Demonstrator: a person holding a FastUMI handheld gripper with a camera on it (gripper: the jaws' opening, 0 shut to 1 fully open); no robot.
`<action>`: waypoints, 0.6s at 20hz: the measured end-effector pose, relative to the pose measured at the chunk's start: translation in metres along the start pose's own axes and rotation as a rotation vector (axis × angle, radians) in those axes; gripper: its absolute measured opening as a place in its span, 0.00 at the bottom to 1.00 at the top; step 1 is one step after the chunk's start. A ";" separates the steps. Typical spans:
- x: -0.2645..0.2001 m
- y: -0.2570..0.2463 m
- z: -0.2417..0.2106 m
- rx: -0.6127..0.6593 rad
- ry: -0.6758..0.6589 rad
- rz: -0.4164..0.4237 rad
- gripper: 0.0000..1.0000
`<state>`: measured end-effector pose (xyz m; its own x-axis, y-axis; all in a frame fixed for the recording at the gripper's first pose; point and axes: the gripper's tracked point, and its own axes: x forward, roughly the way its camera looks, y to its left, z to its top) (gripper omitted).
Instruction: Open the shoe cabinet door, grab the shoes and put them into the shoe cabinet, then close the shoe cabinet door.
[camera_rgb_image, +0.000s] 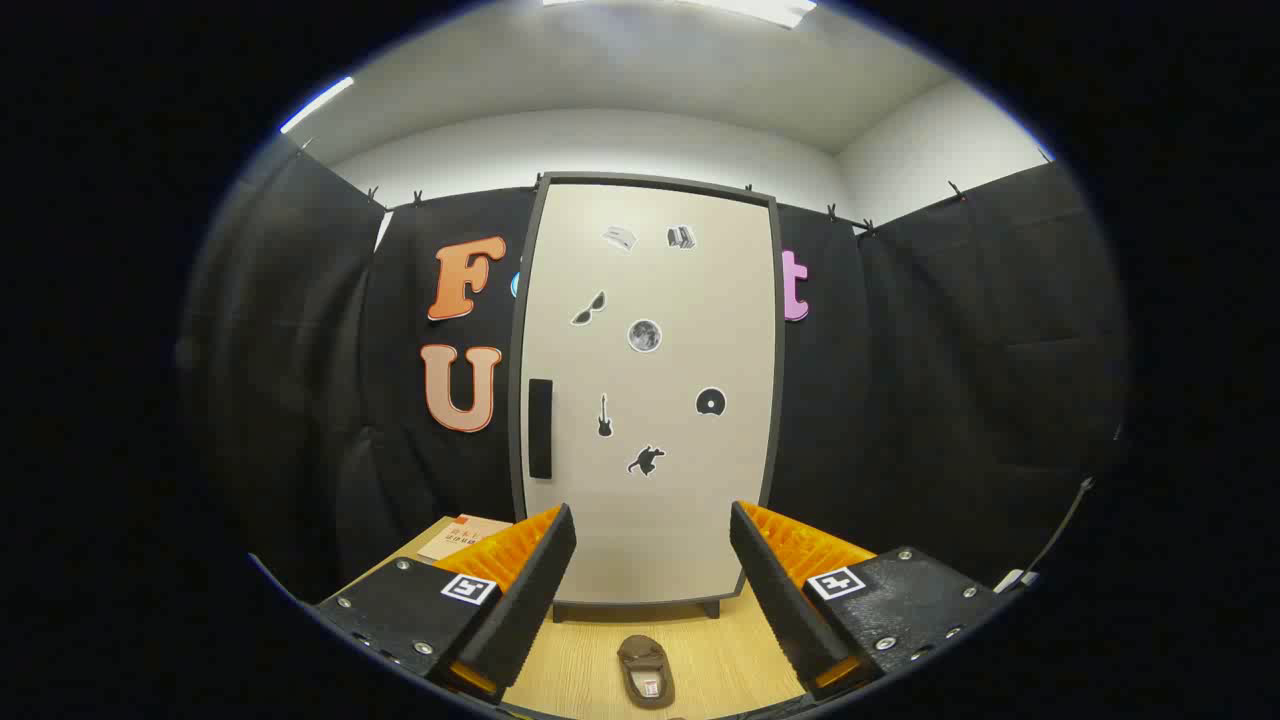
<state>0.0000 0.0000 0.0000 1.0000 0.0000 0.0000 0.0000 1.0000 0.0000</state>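
The shoe cabinet (648, 400) stands upright beyond my fingers, a tall cream door in a dark frame with small stickers on it. Its door is shut, and a dark vertical handle (540, 428) sits on its left edge. A brown shoe (646, 672) lies on the wooden floor (720, 660) between my fingers, in front of the cabinet's base. My gripper (652, 525) is open, its fingers spread wide with nothing between them, well short of the door.
A flat cardboard box (462, 536) lies on the floor left of the cabinet, behind my left finger. Black cloth walls close in on both sides and behind the cabinet. A cable (1060, 530) hangs at the right wall.
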 end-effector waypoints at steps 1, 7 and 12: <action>-0.001 0.001 0.000 0.002 0.000 0.001 0.97; 0.002 0.000 -0.003 0.005 0.008 -0.002 0.97; 0.004 0.001 0.000 0.002 0.004 0.001 0.97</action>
<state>0.0038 0.0014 0.0004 1.0000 0.0007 -0.0039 -0.0007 1.0000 0.0023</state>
